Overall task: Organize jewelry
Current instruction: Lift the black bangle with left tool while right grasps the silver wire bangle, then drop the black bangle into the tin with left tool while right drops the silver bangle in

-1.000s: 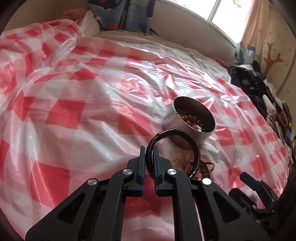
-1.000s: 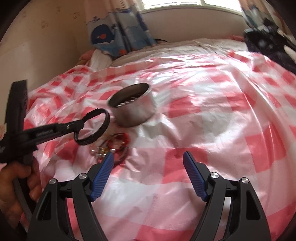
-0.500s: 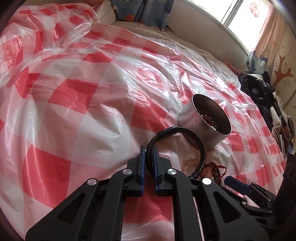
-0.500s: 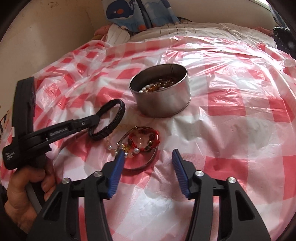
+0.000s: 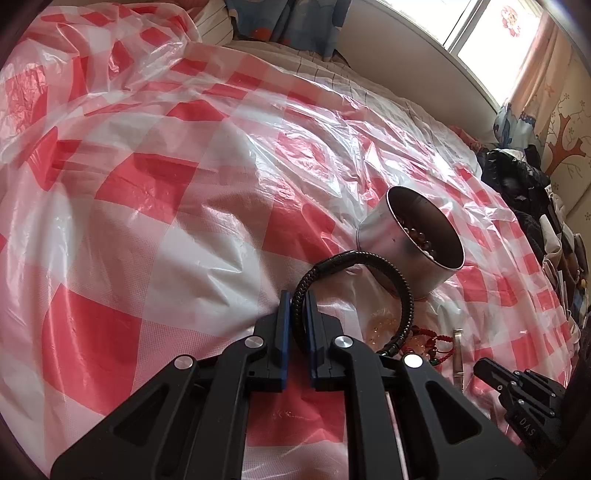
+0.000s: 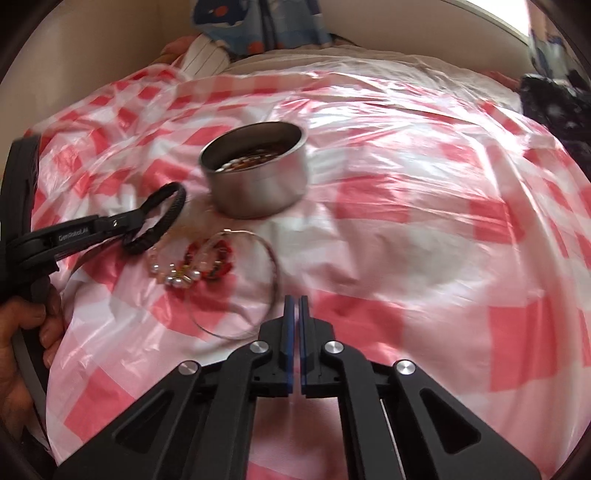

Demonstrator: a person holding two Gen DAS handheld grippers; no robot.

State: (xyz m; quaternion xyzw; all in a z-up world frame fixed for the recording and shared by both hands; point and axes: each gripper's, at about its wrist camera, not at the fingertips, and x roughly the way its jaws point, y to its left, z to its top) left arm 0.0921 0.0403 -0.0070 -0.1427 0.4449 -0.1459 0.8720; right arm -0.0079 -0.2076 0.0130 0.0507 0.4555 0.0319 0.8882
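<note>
My left gripper [image 5: 296,300] is shut on a black braided bracelet [image 5: 369,258] and holds it up, short of a round metal tin [image 5: 410,251] that holds beads. The same bracelet [image 6: 166,218] and tin [image 6: 258,181] show in the right wrist view. A pile of jewelry lies below the bracelet: a red bead bracelet [image 6: 218,254], pearls [image 6: 177,278] and a thin silver bangle [image 6: 258,280]. My right gripper [image 6: 294,301] is shut, right beside the bangle's edge; whether it grips the bangle is unclear.
A red and white checked plastic sheet [image 5: 147,184] covers the bed. Dark clothes and clutter [image 5: 517,177] lie at the right edge. A whale-print curtain [image 6: 258,22] hangs at the back by the wall.
My right gripper has gone from wide open to shut and moved in to the jewelry pile. My left gripper still holds the black bracelet, now lower and nearer the tin.
</note>
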